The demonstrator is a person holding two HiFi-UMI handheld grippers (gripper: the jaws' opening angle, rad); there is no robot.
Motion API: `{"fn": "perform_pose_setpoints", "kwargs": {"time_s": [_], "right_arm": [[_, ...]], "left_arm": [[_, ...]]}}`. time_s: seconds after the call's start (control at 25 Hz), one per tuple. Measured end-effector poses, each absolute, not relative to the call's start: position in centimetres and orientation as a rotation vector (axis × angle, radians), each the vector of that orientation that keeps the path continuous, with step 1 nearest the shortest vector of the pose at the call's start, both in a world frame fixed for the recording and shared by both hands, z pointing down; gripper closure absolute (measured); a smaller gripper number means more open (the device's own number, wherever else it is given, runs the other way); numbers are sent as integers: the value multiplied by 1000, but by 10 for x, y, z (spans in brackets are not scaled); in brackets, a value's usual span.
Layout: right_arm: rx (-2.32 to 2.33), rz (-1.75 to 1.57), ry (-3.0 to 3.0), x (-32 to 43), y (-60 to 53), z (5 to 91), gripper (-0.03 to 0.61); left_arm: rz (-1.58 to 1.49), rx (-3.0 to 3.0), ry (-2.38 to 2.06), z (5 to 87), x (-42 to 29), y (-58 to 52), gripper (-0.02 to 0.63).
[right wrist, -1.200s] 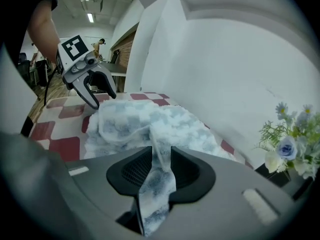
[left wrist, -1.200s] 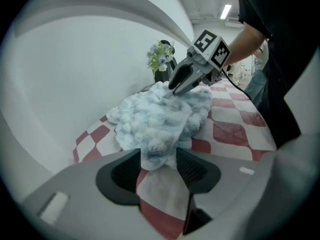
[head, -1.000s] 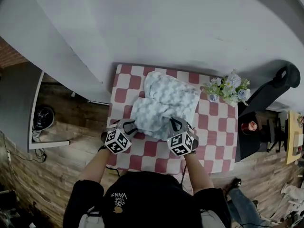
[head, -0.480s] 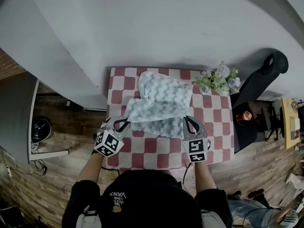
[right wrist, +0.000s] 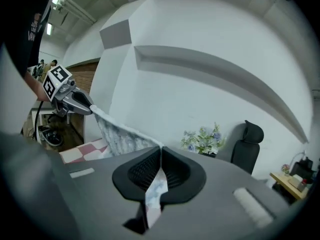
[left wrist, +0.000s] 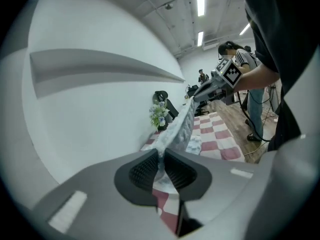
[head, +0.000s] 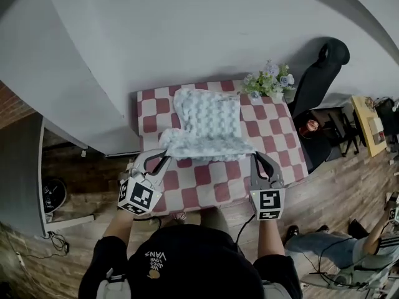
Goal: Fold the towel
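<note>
- The left gripper (head: 163, 159) has just closed on the near left corner of the towel (head: 209, 120); the right gripper (head: 254, 157) pinches the near right corner.
- Both have lifted and spread since a second ago, pulling that edge taut above the table (head: 212, 189). It is probably ready to fold over.
- The gripper views show cloth squeezed between the pads (left wrist: 142, 171); only the head view shows the far half lying on the table.

Small red-and-white checked worktop (head: 212, 180) against a white wall (head: 187, 36), standing on a wooden floor (head: 81, 179).
A pale, bubbly-textured towel (head: 209, 120) lies on the far half of the worktop, its near edge raised off the surface. A bunch of white and blue flowers (head: 269, 80) stands at the far right corner.
</note>
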State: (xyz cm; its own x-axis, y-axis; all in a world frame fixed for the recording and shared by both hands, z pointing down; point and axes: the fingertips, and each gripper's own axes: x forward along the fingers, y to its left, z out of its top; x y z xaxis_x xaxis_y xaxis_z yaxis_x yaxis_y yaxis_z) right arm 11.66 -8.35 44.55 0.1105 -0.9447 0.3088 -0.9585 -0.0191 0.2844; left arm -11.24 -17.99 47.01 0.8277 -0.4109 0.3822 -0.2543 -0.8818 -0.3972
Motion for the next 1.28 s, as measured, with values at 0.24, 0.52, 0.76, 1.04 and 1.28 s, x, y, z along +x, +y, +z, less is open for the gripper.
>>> {"fn": "perform_pose_setpoints", "kwargs": {"time_s": [0.24, 0.52, 0.76, 1.04, 1.28], "right_arm": [[2076, -81, -1882, 107, -32, 396, 563], [1972, -249, -2009, 103, 33, 338, 563], [1817, -319, -2139, 96, 113, 333, 563], [1710, -285, -2221, 90, 184, 359, 563], [1703, -222, -2230, 97, 203, 371, 563]], "left_arm": [[-562, -2561, 534, 408, -122, -134, 571], [-509, -2462, 662, 351, -133, -50, 571], [-546, -2395, 785, 347, -145, 42, 571], [-649, -2376, 862, 379, -154, 124, 571], [-644, -2373, 900, 386, -150, 138, 571]]}}
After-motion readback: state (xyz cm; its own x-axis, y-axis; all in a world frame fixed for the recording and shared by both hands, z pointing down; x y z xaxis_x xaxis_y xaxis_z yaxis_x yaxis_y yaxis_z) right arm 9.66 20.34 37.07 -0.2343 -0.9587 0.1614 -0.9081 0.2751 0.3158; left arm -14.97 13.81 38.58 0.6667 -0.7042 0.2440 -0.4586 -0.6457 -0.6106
